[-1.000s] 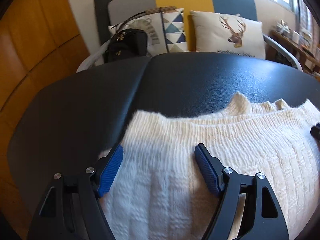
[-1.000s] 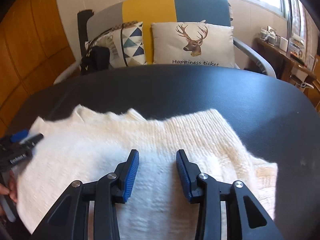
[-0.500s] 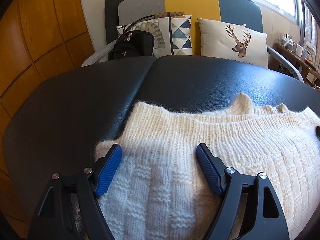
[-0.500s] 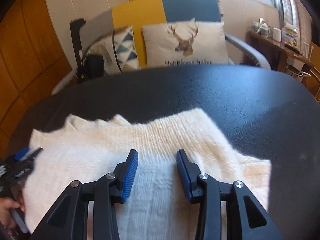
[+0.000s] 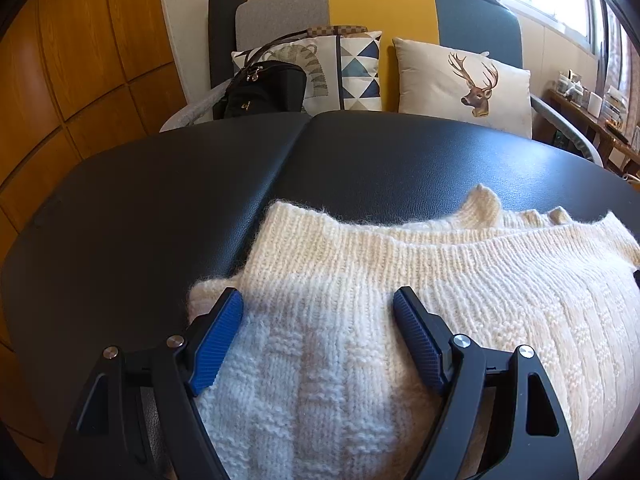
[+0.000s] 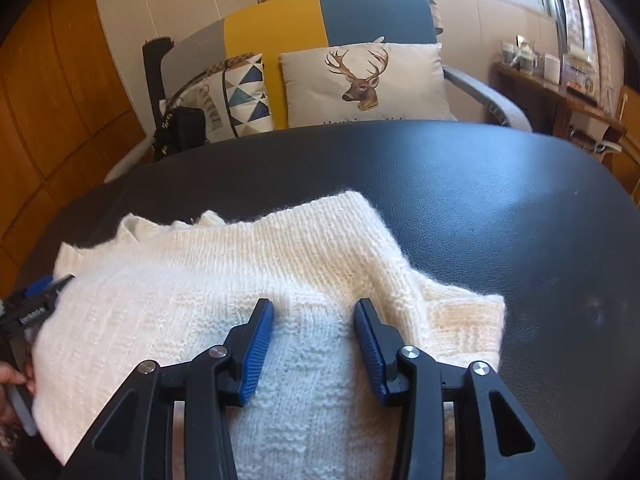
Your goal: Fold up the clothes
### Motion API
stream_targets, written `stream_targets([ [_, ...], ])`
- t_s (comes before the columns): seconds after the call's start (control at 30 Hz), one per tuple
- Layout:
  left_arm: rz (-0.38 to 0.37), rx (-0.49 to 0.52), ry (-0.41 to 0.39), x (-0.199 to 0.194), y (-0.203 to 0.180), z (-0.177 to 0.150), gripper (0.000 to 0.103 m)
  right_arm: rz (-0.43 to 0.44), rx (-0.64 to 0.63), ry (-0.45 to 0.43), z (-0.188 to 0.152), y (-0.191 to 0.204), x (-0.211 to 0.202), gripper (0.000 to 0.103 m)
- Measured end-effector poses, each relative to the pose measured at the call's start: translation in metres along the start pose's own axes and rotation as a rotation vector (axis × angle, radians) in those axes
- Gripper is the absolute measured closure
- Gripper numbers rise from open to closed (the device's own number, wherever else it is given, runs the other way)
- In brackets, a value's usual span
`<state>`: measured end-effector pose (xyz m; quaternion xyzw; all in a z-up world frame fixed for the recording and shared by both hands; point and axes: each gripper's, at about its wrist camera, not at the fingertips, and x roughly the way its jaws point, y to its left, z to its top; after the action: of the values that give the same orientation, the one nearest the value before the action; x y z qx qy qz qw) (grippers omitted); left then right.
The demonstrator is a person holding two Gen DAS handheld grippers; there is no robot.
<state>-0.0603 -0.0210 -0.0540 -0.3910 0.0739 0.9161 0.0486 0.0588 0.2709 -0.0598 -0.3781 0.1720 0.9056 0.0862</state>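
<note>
Left wrist: left gripper [image 5: 318, 314] spread wide over the cream sweater [image 5: 400, 280] on the black table [image 5: 160, 200]. Right wrist: right gripper [image 6: 314, 320] parted above its layered edge. Soft, floppy knit; pinch at the ribbed hem ahead.

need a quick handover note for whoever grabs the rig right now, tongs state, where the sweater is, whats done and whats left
Left tongs: open, over the left part of the cream knit sweater, holding nothing.
Right tongs: open, narrower gap, over the sweater's right part, holding nothing.
Sweater: lying on the black table, already doubled over, with a lower layer sticking out at the right edge and at the far side.
Done: at least one fold, judging by the layers.
Left: probably tidy the protruding layer and fold again into a compact stack.
</note>
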Motion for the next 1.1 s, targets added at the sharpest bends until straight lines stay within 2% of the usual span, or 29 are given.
stream_targets([
  [0.1, -0.008, -0.002, 0.001, -0.002, 0.003, -0.002, 0.023, 0.049, 0.058, -0.022, -0.001, -0.011, -0.019, 0.061],
  [0.3, -0.012, -0.02, 0.001, -0.004, 0.007, -0.004, 0.022, 0.068, -0.036, -0.054, -0.015, 0.003, -0.059, 0.06],
  [0.47, -0.018, -0.024, 0.002, -0.004, 0.008, -0.004, 0.021, -0.036, -0.106, 0.042, -0.028, 0.003, -0.035, 0.061],
  [0.5, -0.019, -0.025, 0.002, -0.004, 0.008, -0.004, 0.021, -0.013, -0.078, 0.008, -0.03, -0.004, -0.036, 0.061],
  [0.57, -0.017, -0.023, 0.001, -0.004, 0.007, -0.004, 0.021, 0.016, -0.001, 0.002, -0.029, -0.013, -0.037, 0.061],
  [0.63, -0.012, -0.02, 0.002, -0.003, 0.006, -0.003, 0.021, 0.008, 0.03, 0.004, -0.024, -0.011, -0.043, 0.062],
  [0.7, -0.017, -0.024, 0.006, -0.003, 0.007, -0.003, 0.021, -0.006, -0.007, -0.059, -0.02, 0.002, -0.056, 0.062],
  [0.77, -0.032, -0.035, 0.01, -0.002, 0.01, -0.003, 0.02, 0.023, -0.063, -0.11, -0.012, 0.019, -0.063, 0.061],
  [0.93, -0.069, -0.062, 0.021, 0.001, 0.015, -0.002, 0.019, -0.006, -0.17, -0.061, 0.013, 0.043, -0.031, 0.06],
  [1.1, -0.104, -0.086, 0.025, 0.002, 0.02, -0.003, 0.018, -0.031, -0.107, 0.011, 0.017, 0.031, 0.008, 0.059],
])
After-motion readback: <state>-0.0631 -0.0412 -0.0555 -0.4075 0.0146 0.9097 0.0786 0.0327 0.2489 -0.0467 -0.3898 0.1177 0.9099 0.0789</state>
